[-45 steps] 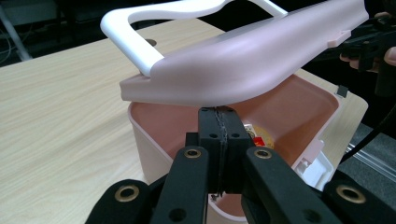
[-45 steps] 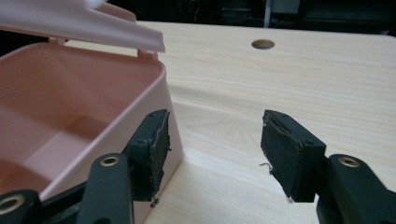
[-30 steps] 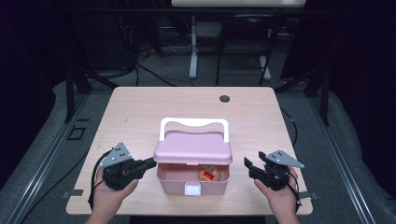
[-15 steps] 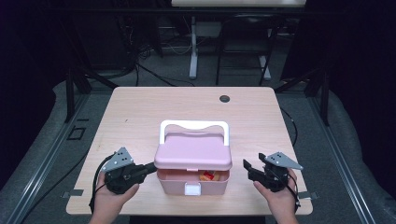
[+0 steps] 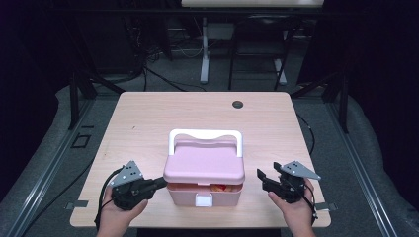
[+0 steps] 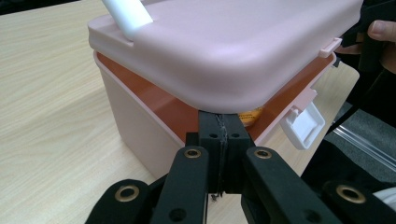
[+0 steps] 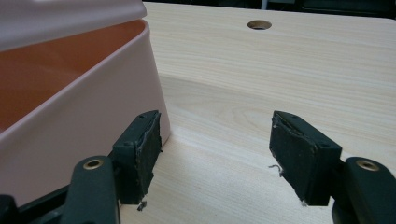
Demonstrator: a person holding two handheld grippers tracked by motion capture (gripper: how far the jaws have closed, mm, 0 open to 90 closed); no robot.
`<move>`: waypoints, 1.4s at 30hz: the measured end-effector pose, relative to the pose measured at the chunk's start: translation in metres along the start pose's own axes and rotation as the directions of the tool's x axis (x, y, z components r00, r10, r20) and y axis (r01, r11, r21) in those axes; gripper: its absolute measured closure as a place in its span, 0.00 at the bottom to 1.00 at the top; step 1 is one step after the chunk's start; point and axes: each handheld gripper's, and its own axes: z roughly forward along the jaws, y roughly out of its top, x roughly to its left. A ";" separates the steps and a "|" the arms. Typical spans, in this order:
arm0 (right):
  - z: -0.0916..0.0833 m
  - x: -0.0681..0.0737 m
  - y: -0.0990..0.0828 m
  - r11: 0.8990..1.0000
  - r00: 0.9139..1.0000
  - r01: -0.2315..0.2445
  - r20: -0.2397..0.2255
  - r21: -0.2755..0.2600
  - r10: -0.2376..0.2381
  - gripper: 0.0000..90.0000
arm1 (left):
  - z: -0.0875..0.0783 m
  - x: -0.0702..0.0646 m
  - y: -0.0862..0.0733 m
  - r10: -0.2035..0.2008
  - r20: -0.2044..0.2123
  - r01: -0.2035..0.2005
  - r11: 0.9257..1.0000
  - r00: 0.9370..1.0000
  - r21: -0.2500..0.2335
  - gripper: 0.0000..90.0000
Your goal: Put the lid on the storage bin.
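A pink box (image 5: 184, 193) with a white handle (image 5: 205, 134) and a white latch (image 5: 203, 200) stands near the table's front edge. Its lid (image 5: 203, 163) is raised a crack, and orange and red contents (image 5: 222, 187) show in the gap. My left gripper (image 5: 160, 182) is shut, its tips (image 6: 219, 123) tucked under the lid's (image 6: 233, 46) left edge, above the box wall (image 6: 135, 116). My right gripper (image 5: 262, 177) is open just right of the box. Its jaws (image 7: 215, 149) have just opened a little wider, with nothing between them and the left pad (image 7: 144, 149) close to the box wall (image 7: 93, 116).
The light wooden table (image 5: 148, 128) has a round cable hole (image 5: 237, 104) at its far side. Dark floor, cables and stand legs surround it. A hand of the person holds each gripper at the front edge.
The lid has sunk, narrowing the gap over the contents. My left gripper has drifted slightly toward the front edge. The right gripper has kept its place.
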 end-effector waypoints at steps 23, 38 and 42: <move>-0.002 -0.004 0.000 1.000 1.000 -0.001 0.021 -0.014 0.002 0.37 | -0.009 0.006 -0.006 -0.012 -0.057 0.012 1.000 0.998 -0.005 0.99; -0.001 -0.005 -0.002 1.000 1.000 -0.003 0.025 -0.015 0.003 0.37 | -0.006 0.024 -0.012 -0.058 -0.085 0.056 0.998 0.995 -0.025 0.92; 0.000 -0.005 -0.002 1.000 1.000 -0.005 0.025 -0.015 0.005 0.37 | -0.005 0.033 -0.014 -0.068 -0.117 0.065 0.997 0.991 -0.037 0.81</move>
